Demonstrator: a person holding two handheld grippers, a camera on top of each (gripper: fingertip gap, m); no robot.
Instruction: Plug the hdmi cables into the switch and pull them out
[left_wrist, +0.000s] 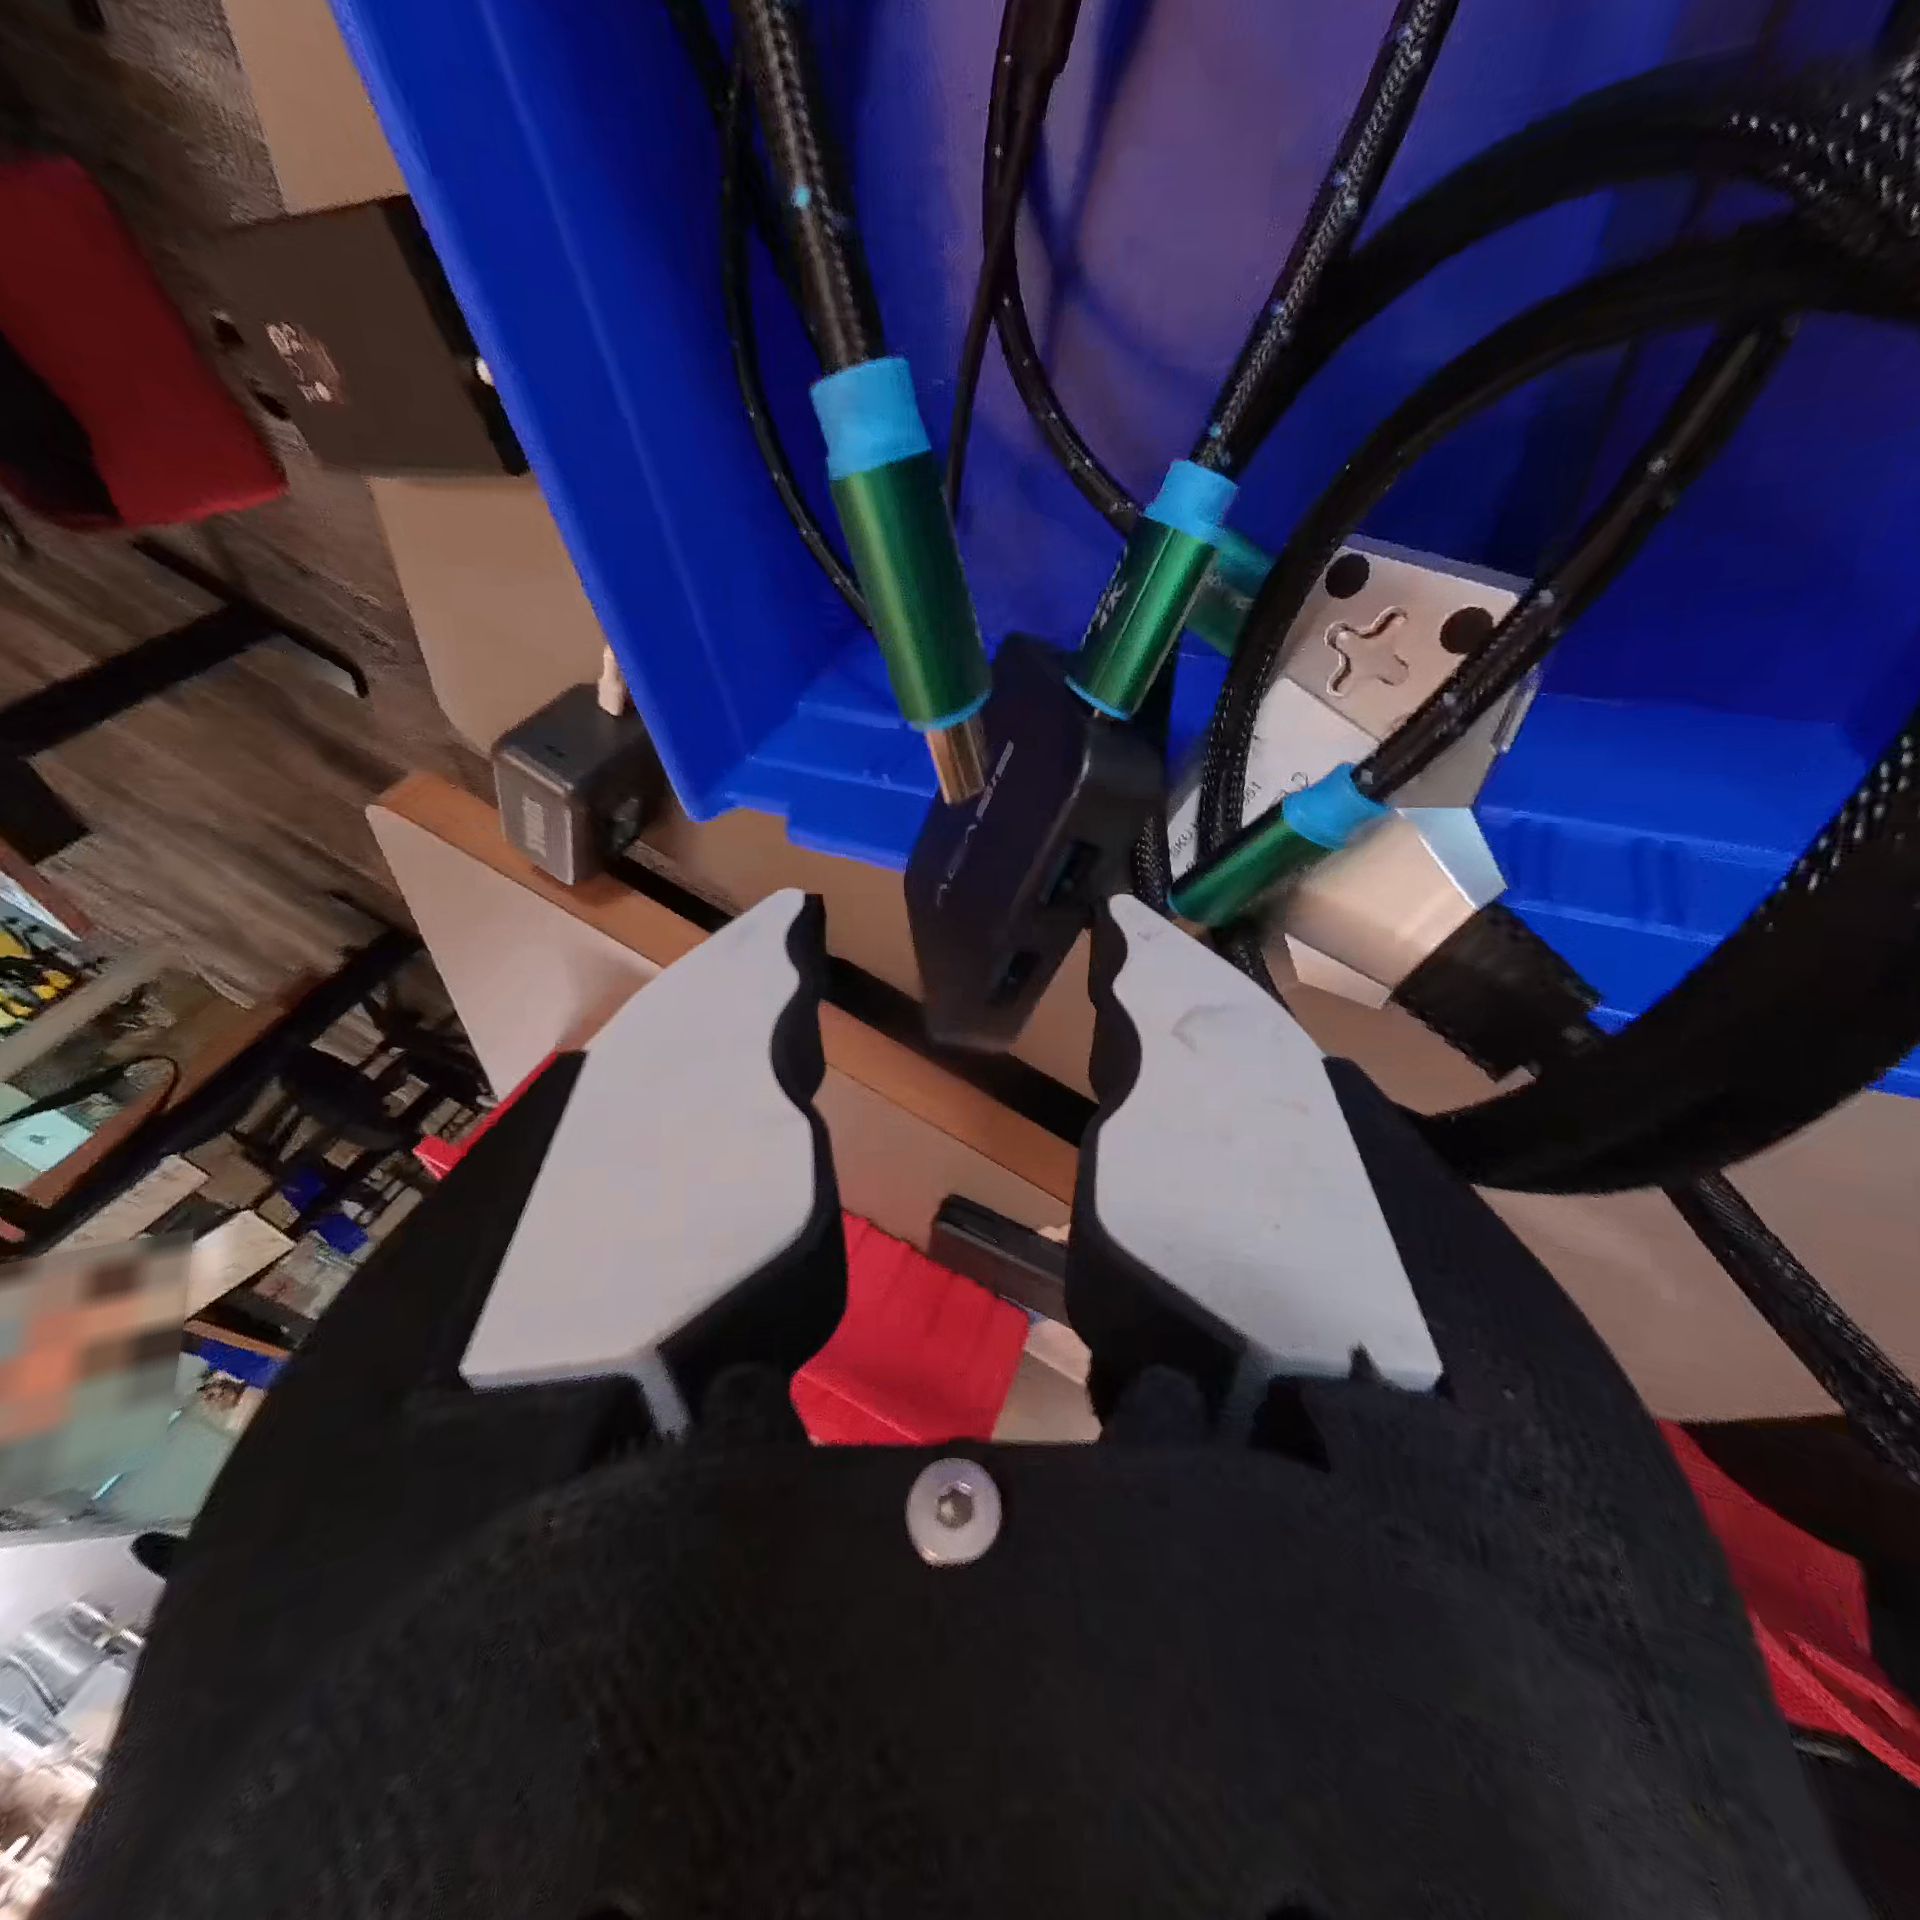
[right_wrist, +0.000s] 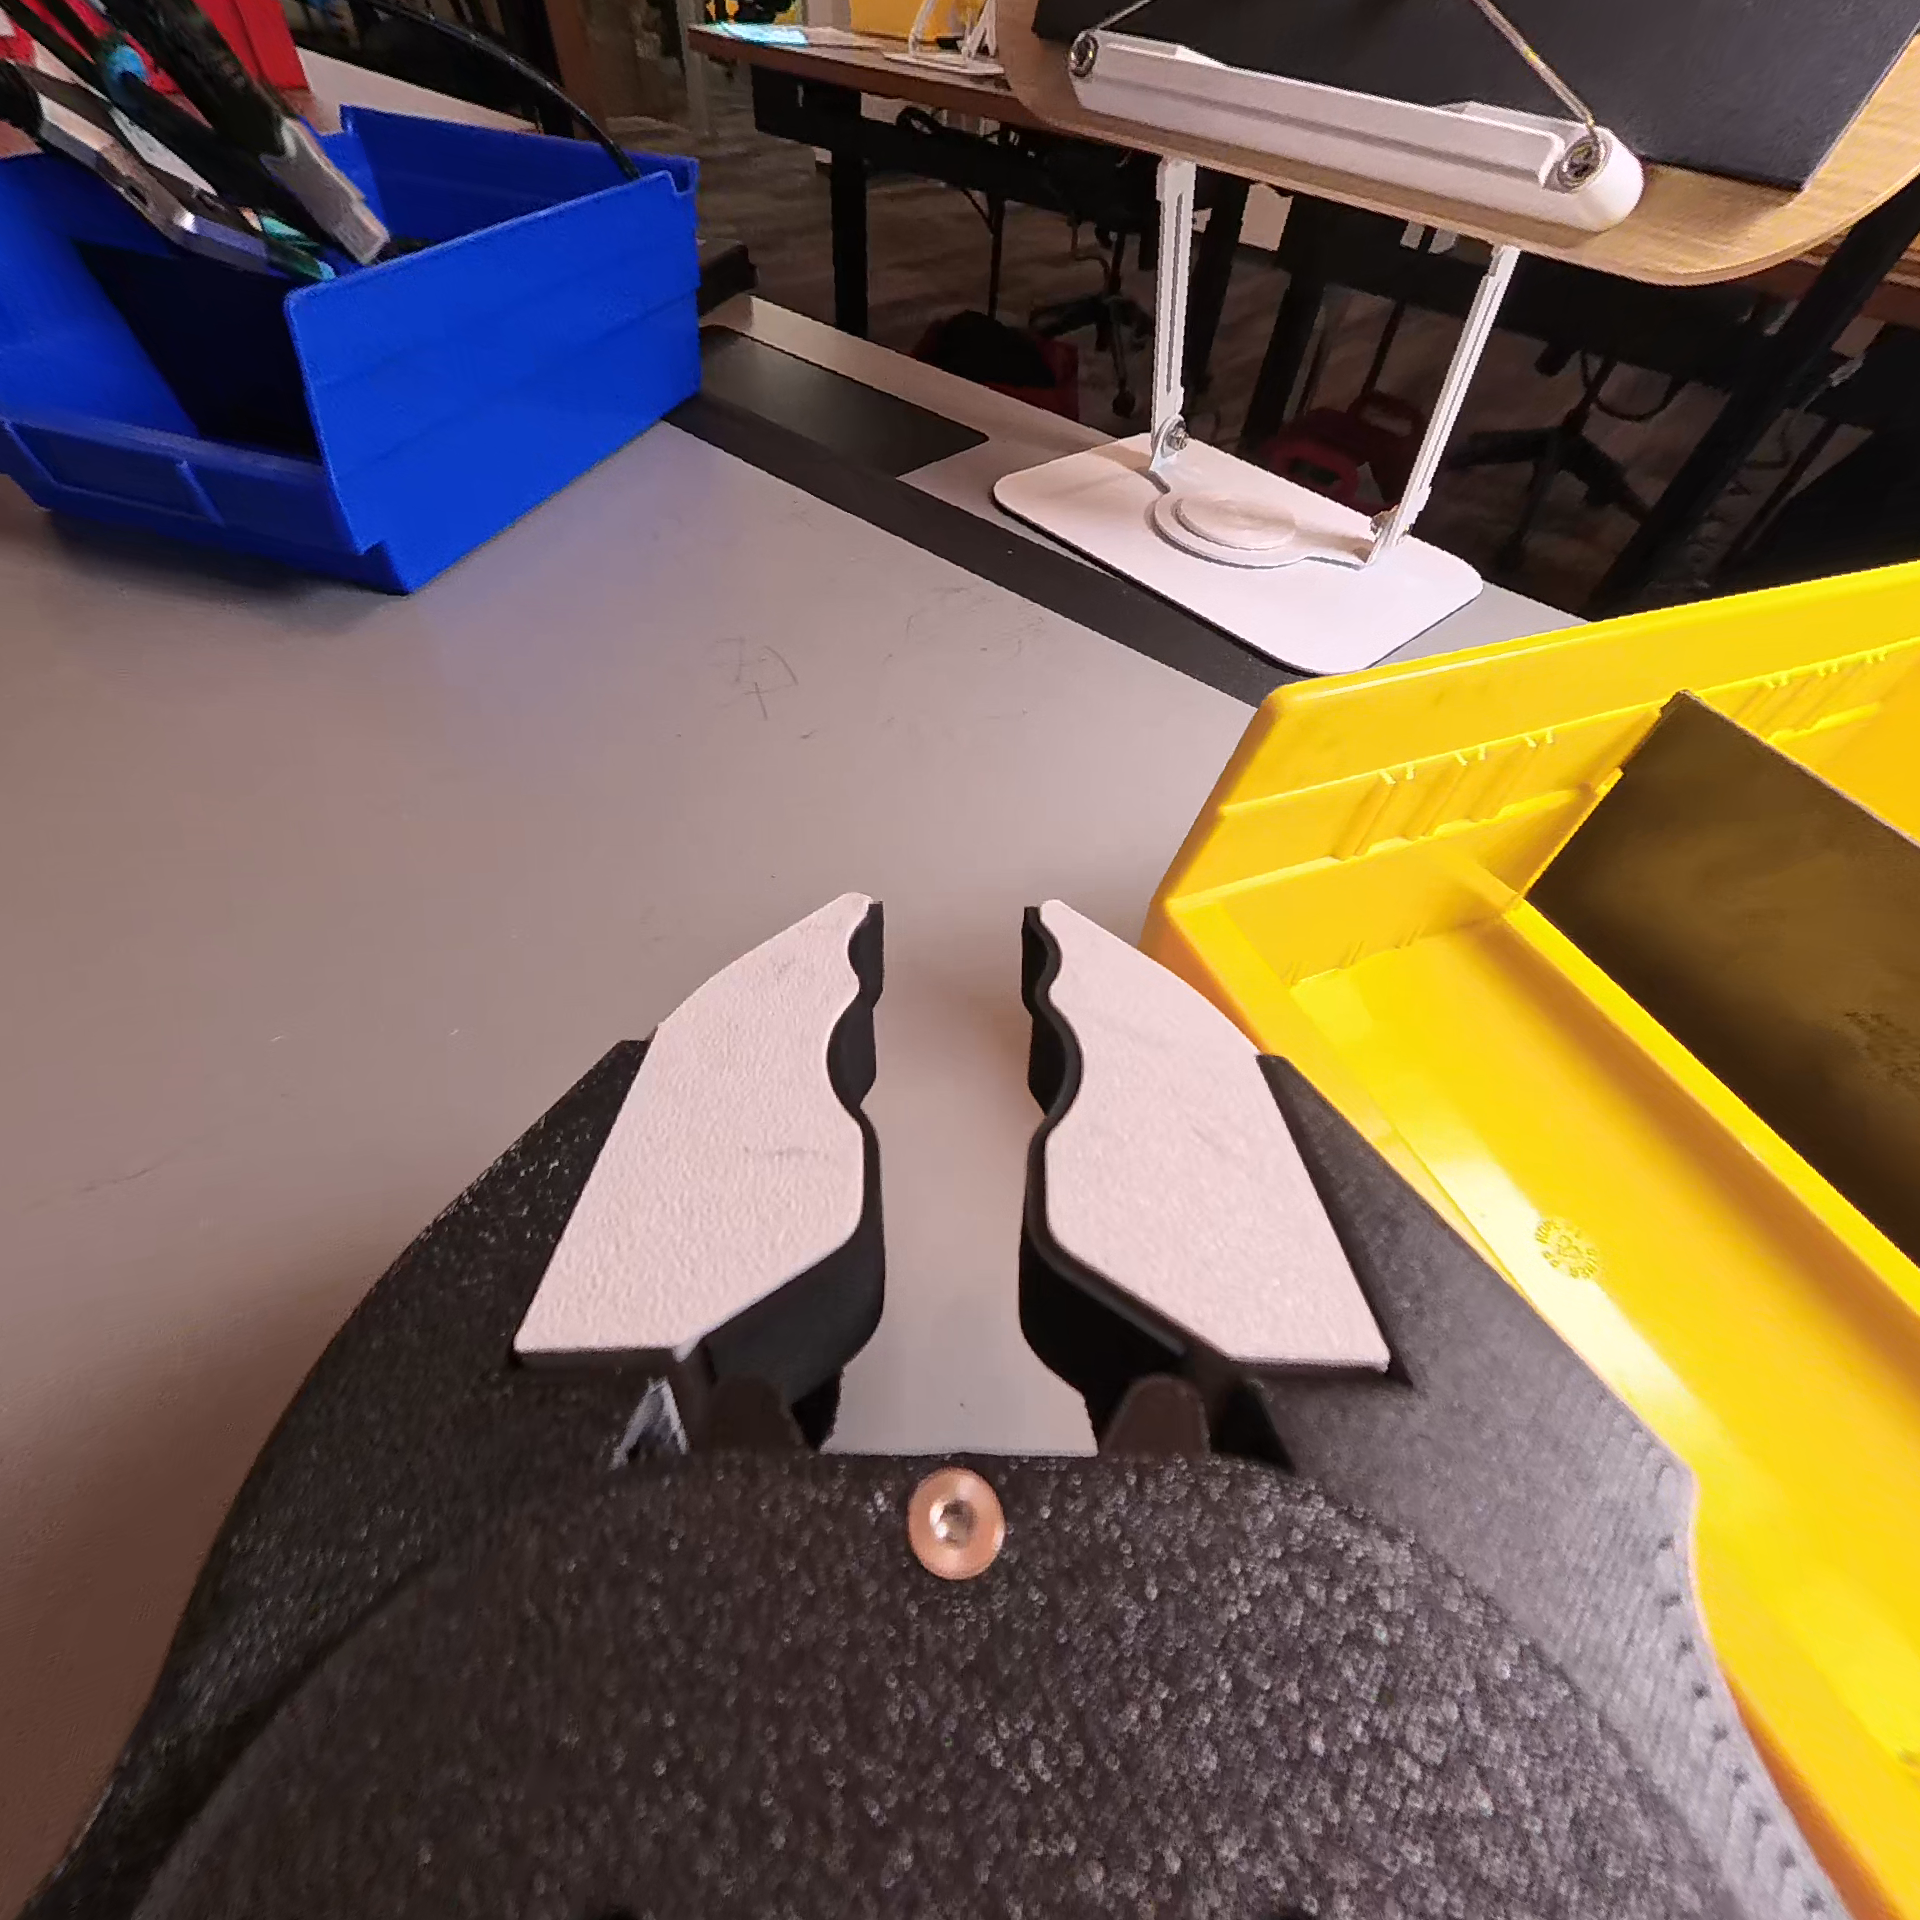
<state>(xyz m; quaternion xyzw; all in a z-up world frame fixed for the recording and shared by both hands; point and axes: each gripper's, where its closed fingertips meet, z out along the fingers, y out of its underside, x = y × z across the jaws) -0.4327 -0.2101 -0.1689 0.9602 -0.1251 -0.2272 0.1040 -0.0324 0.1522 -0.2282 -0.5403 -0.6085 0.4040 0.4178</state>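
Note:
In the left wrist view my left gripper (left_wrist: 956, 914) is open, its fingertips on either side of the lower end of a small black switch (left_wrist: 1023, 831), not clamped on it. The switch hangs in front of a blue bin (left_wrist: 623, 312). A green HDMI plug (left_wrist: 909, 582) sits at its top left with metal tip showing, a second green plug (left_wrist: 1138, 603) enters its top right. A third green plug (left_wrist: 1262, 852) hangs at the right beside a silver connector (left_wrist: 1392, 894). In the right wrist view my right gripper (right_wrist: 953, 914) is open and empty over the grey table (right_wrist: 416, 831).
A yellow bin (right_wrist: 1558, 987) stands just right of my right gripper. The blue bin (right_wrist: 468, 343) with cables sits at the far left of that view. A white stand (right_wrist: 1247, 540) is at the table's far edge. Thick black braided cables (left_wrist: 1662, 1039) loop at the right of the left view.

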